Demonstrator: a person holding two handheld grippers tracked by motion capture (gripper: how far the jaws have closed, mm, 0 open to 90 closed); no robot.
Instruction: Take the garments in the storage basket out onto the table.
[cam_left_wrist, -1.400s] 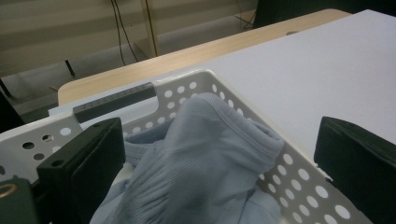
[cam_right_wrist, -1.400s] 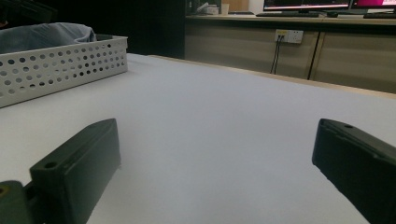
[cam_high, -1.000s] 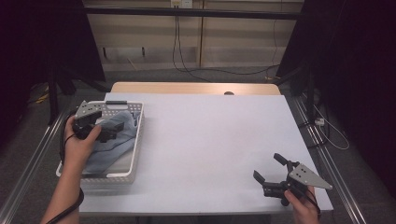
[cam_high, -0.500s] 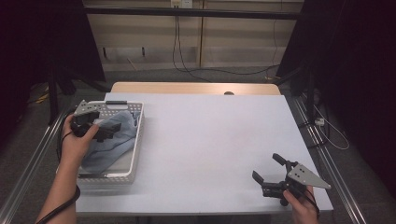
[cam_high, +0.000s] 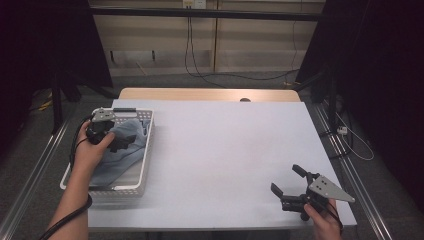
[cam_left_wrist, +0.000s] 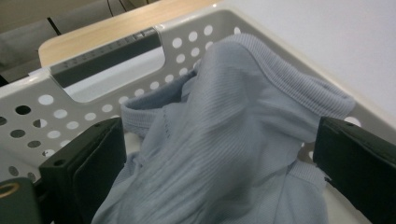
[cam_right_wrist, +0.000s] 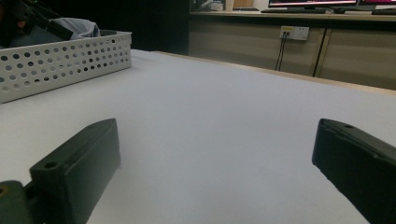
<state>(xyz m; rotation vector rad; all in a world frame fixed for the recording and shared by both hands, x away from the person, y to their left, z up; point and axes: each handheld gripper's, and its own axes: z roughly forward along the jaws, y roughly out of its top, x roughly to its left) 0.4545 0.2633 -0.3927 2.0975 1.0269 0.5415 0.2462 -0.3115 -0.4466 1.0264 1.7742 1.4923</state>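
The white-covered table (cam_high: 215, 155) is taking up most of the high view, and a white perforated basket (cam_high: 142, 172) is sitting on it at about nine o'clock, along the left edge. A pale blue ribbed garment (cam_high: 120, 155) is lying bunched inside that basket, its folded hem riding up toward the basket's far wall in the left gripper view (cam_left_wrist: 243, 126). The left gripper (cam_high: 107, 135) is reaching into the basket over the cloth; its jaws are standing wide apart on either side of the raised fold, with the fabric lying between them and not pinched. The right gripper (cam_high: 290, 192) is hovering low over the bare tabletop at about five o'clock, well apart from the basket, its jaws likewise spread with nothing between them. From its own view the basket (cam_right_wrist: 60, 65) is sitting at about ten o'clock.
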